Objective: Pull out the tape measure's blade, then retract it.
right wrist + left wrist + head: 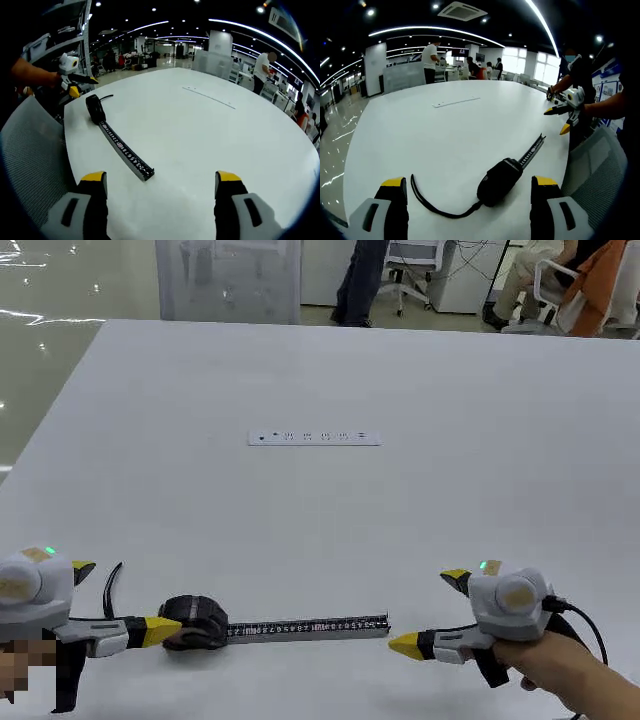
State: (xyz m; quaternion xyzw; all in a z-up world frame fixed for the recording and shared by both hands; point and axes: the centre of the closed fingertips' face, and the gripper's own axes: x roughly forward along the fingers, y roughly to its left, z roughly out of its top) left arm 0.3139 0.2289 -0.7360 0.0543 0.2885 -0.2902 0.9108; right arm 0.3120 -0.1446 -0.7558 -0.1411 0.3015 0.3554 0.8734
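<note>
The black tape measure (pixel 195 622) lies near the front edge of the white table (pixel 320 510), its blade (pixel 310 627) drawn out to the right. My left gripper (pixel 122 598) is open, one yellow tip right beside the case. In the left gripper view the case (pixel 500 181) lies between the wide jaws of my left gripper (pixel 470 181), with its wrist strap (pixel 432 205) curling left. My right gripper (pixel 430 610) is open just past the blade's end. In the right gripper view the blade's end (pixel 144 172) lies ahead of my right gripper (pixel 157 180), nothing between the jaws.
A white power strip (pixel 313 438) lies flat at mid-table. Beyond the far edge are office chairs (pixel 560 290) and a standing person (pixel 358 280). A grey mesh chair back (pixel 597 170) stands close against the near table edge.
</note>
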